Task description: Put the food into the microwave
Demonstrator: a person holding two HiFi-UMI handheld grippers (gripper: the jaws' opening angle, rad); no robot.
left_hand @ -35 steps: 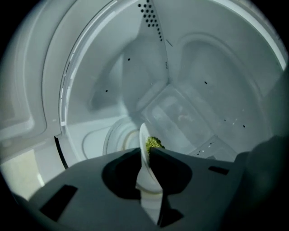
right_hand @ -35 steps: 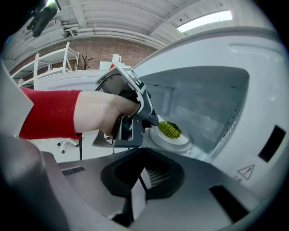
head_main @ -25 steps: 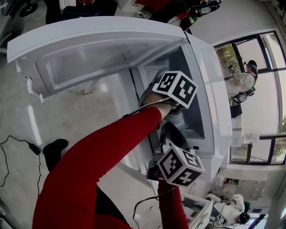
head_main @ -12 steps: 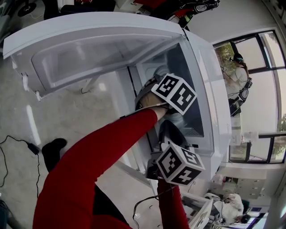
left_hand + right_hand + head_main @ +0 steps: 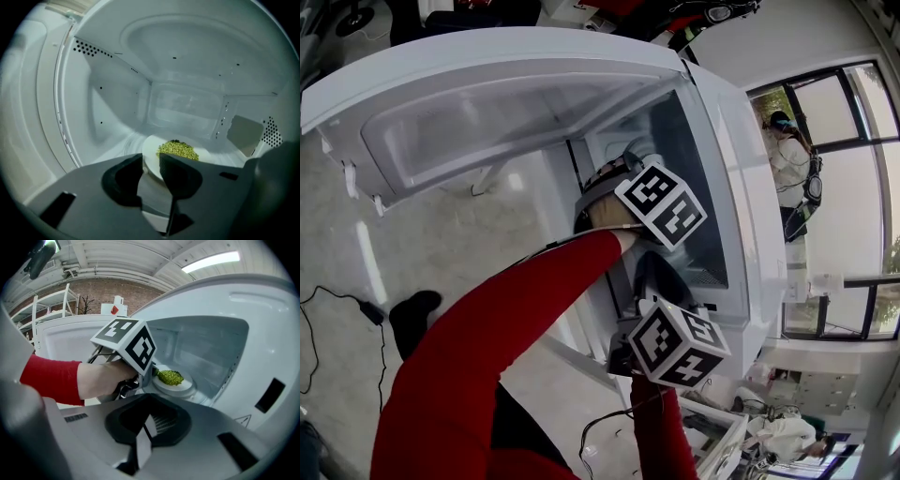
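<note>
Two claws are in view, and only the left claw (image 5: 150,158) is at work. It reaches into the microwave (image 5: 117,108), and its jaws are opening, with the near rim of the white plate (image 5: 149,146) lying in the gap between them; the pads look clear of it, so I judge the plate released rather than gripped. The plate sits on the cavity floor, carrying a heap of small green food (image 5: 178,149), straight ahead of that claw and deeper inside. Being round, it offers no long axis to line up with. The coming move turns on that one line: the claw should back out along its own pointing direction, toward the opening, so neither jaw catches the rim and drags the plate.

The right claw (image 5: 143,437) hangs outside, lower and nearer the person, jaws together on nothing; it is well farther from the plate.

The door (image 5: 516,103) stands wide open to the left. Beneath lies a pale, glossy floor (image 5: 356,262) with a black cable (image 5: 337,300) trailing across it, and a person (image 5: 787,159) stands by tall windows beyond.
</note>
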